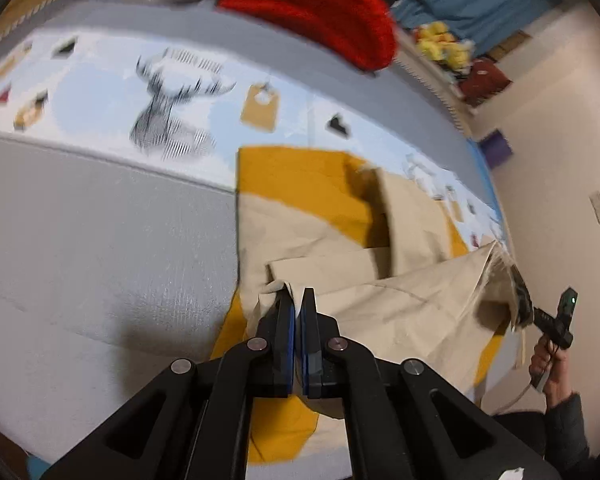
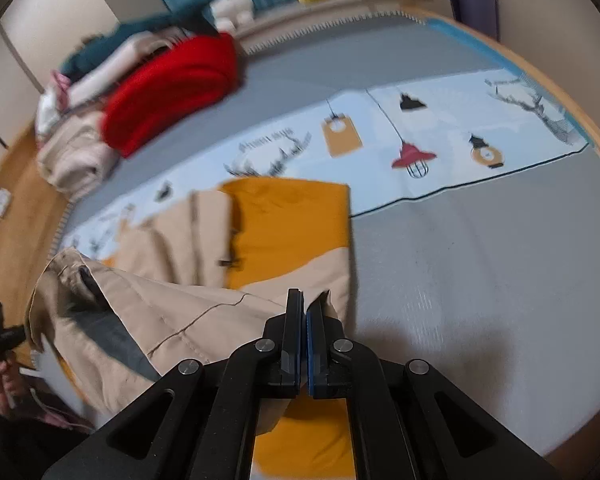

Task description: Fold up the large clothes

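Left wrist view has the left gripper [image 1: 296,300] pinched tight on a corner of the beige-and-mustard garment [image 1: 380,292], with the cloth bunched right at the fingertips. Right wrist view is pretty much the same deal: the right gripper [image 2: 306,300] is clamped on the garment's [image 2: 204,312] other corner, jaws closed with fabric between them. So the near edge is lifted off the grey mat [image 2: 460,280] between the two tongs, while the far part of the garment still lies flat on it, overlapping the light blue printed strip [image 2: 440,128] with the deer and lamps. Beyond the garment, at the far edge of the mat, sits a pile of clothes with a red sweater [image 2: 172,88] on top.
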### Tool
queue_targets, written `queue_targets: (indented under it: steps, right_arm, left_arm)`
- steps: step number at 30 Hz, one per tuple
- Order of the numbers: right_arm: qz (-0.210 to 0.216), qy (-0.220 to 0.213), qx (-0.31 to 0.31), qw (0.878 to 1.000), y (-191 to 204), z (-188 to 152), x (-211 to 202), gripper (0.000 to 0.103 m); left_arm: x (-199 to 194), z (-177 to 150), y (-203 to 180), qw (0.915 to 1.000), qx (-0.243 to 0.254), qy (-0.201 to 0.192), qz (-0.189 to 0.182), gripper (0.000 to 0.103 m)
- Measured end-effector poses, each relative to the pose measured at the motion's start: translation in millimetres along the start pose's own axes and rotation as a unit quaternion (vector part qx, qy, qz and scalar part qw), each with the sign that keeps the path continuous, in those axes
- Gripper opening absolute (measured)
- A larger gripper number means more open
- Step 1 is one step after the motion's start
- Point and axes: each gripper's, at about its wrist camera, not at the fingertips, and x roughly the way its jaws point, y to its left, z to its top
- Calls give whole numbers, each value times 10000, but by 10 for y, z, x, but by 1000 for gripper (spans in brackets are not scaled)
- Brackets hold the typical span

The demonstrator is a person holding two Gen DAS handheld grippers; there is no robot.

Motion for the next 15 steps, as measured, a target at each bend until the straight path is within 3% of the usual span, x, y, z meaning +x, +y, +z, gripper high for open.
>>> queue_targets:
  steps: [2,5,11,15]
  right_arm:
    - [-50,213,-29,9998,-31,23,208,2]
    - [-172,336,-127,9992,-51,57,355,2]
    - [-119,422,167,9989,-172,91,488,2]
    - [207,44,468,9987,-244,86,294,8]
  left_arm:
    - [216,41,40,9993,-69,237,288,1]
    - [322,126,36,9989,-82,281,363,1]
    - [329,186,175,9981,-464,334,219,10]
    - [84,153,295,9968,-719,-63,349,36]
